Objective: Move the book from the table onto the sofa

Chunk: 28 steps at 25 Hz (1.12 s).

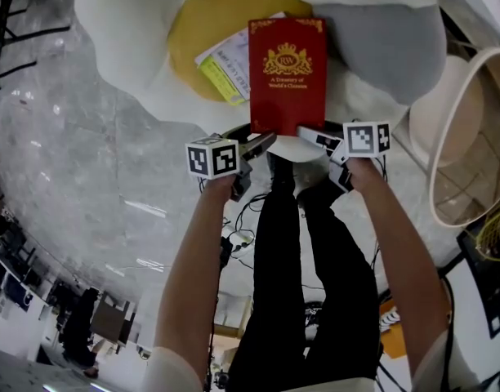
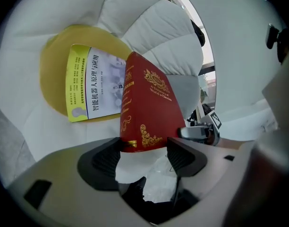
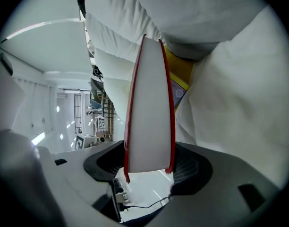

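Red hardback book (image 1: 287, 73), gilt crest, puffy white sofa (image 1: 119, 23)

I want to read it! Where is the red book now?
Head view, top centre: the red book is gripped at its near edge by the left gripper and right gripper, over the white sofa, just right of the yellow-edged booklet.

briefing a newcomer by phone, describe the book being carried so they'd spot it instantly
Find the white sofa with its yellow cushion. Over it, the left tongs and right tongs grip the red book by its near edge. Unlike the white-and-yellow paperback on the cushion, it is hardbound with a gold crest.
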### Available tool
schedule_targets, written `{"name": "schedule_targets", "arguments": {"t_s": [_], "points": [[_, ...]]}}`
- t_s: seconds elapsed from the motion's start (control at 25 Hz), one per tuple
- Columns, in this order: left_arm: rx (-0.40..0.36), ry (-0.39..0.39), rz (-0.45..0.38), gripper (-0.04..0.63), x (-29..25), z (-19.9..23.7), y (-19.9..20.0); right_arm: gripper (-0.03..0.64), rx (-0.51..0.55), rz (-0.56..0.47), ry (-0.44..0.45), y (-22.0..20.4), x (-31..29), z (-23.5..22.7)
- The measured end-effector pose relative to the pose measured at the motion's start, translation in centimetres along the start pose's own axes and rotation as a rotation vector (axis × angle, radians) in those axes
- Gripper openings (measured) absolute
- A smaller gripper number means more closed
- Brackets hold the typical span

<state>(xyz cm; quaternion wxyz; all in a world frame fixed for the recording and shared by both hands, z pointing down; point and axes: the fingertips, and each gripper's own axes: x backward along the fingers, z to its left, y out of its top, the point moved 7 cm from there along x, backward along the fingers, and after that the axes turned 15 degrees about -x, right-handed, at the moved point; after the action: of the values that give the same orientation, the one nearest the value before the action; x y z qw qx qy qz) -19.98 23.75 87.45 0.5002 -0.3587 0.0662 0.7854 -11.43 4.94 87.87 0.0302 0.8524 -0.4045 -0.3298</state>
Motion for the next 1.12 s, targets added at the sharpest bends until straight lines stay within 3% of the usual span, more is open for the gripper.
{"name": "schedule_targets", "arguments": {"t_s": [0.2, 0.56, 0.72, 0.84, 0.92, 1.0, 1.12], "points": [[0.002, -0.007, 0.031, 0.304, -1.0, -0.2, -0.5, 0.324, -0.05, -0.067, -0.124, 0.4, 0.2, -0.4], [-0.022, 0.003, 0.023, 0.291, -1.8, -2.7, 0.4, 0.374, -0.001, -0.289, -0.405, 1.1, 4.9, -1.0], [-0.055, 0.021, 0.022, 0.274, -0.9, -4.2, 0.4, 0.371, 0.011, -0.295, -0.329, -0.1, 7.5, -0.1], [-0.112, 0.067, -0.002, 0.209, 0.4, -5.6, 0.6, 0.37, 0.108, -0.262, -0.227, -1.6, 8.7, 1.6], [-0.162, 0.085, -0.014, 0.16, 1.3, -7.4, 0.6, 0.334, 0.194, -0.253, -0.188, -2.6, 9.9, 3.1], [-0.207, 0.093, -0.019, 0.132, 2.3, -9.6, 0.4, 0.257, 0.251, -0.254, -0.159, -3.8, 11.3, 4.6], [-0.246, 0.096, -0.033, 0.124, 4.0, -12.5, 0.3, 0.231, 0.295, -0.269, -0.116, -5.2, 13.4, 6.7]]}}
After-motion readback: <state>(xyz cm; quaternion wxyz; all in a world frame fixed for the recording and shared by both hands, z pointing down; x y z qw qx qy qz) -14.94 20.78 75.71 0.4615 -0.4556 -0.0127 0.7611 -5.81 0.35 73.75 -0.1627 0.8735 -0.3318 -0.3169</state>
